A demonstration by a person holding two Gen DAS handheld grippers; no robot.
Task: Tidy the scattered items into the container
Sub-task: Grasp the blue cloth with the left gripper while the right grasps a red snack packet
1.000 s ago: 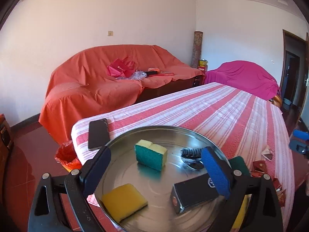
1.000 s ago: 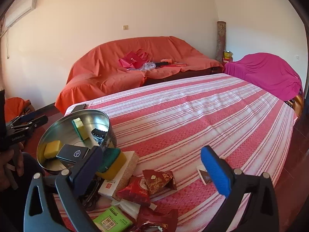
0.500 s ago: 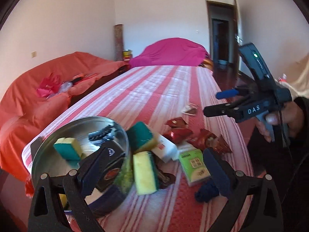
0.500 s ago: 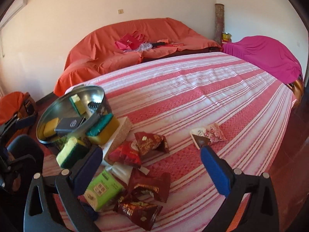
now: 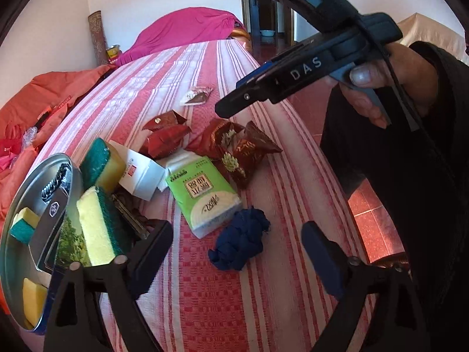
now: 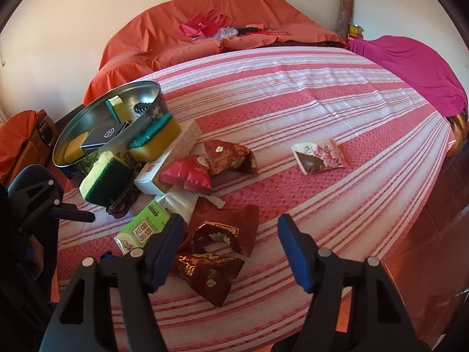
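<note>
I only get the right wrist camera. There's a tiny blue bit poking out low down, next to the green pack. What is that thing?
Observer: The left wrist view shows all of it. It is a crumpled navy cloth lying on the striped cover, right beside the green tissue pack.
Child: Is the other gripper grabbing it?
Observer: Not yet. The left gripper points down at it and its jaws are closing. The cloth shows between them, but neither pad touches it.
</note>
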